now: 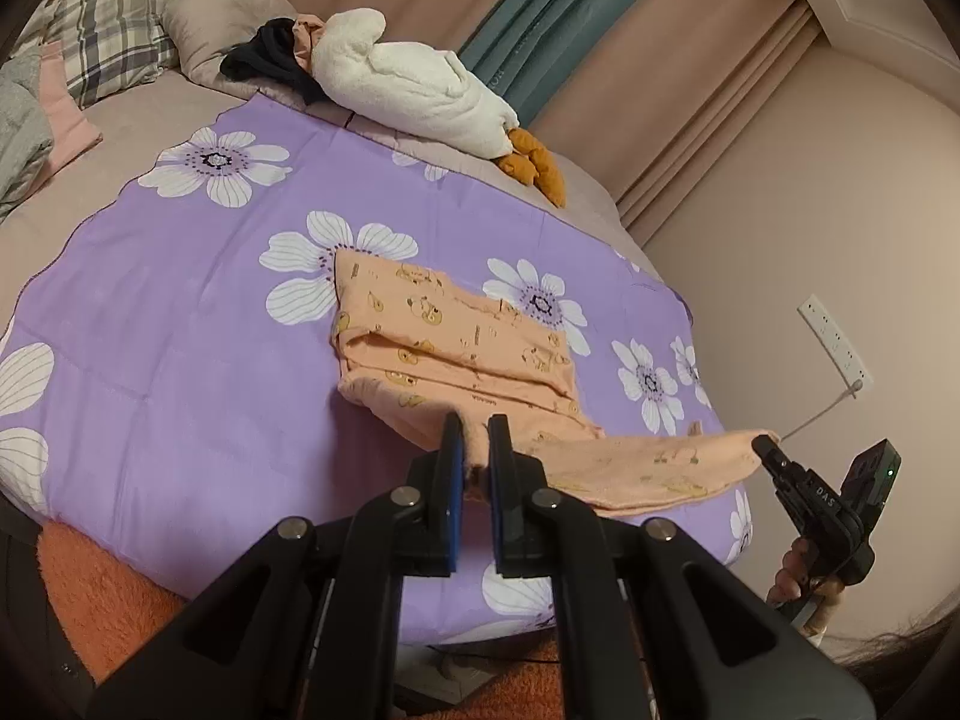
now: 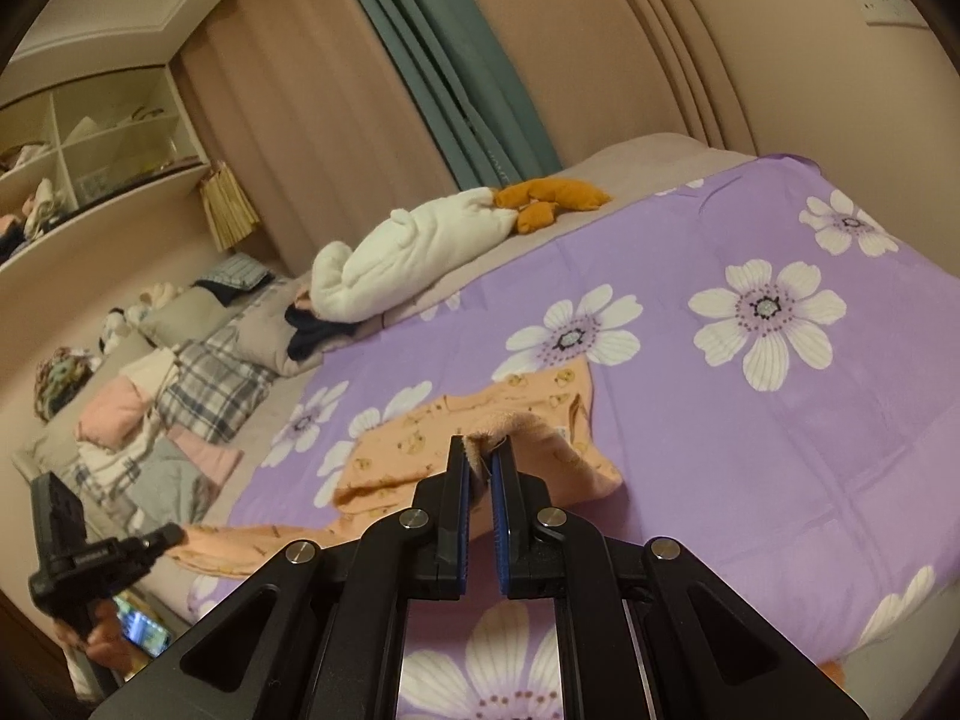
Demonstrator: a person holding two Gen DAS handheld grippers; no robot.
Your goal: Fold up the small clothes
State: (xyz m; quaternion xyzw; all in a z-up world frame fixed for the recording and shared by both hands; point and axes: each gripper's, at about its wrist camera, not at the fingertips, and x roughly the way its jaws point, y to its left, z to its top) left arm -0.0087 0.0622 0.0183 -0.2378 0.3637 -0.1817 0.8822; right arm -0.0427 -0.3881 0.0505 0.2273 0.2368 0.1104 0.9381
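A small orange garment with a cartoon print (image 1: pixel 456 336) lies partly folded on the purple flowered quilt (image 1: pixel 180 312). My left gripper (image 1: pixel 475 426) is shut on its near edge. The right gripper (image 1: pixel 765 441) shows at the right, pinching the garment's far corner, so a strip of cloth is stretched between the two. In the right wrist view my right gripper (image 2: pixel 480 450) is shut on a bunched edge of the garment (image 2: pixel 540 408). The left gripper (image 2: pixel 171 534) shows at the lower left, holding the other end.
A white plush goose (image 1: pixel 408 78) with orange feet lies at the back of the bed. Plaid pillows (image 1: pixel 102 30) and piled clothes (image 2: pixel 138 420) are at the head. A wall socket with a cable (image 1: pixel 834 342) is at the right. Shelves (image 2: pixel 90 150) stand beyond the bed.
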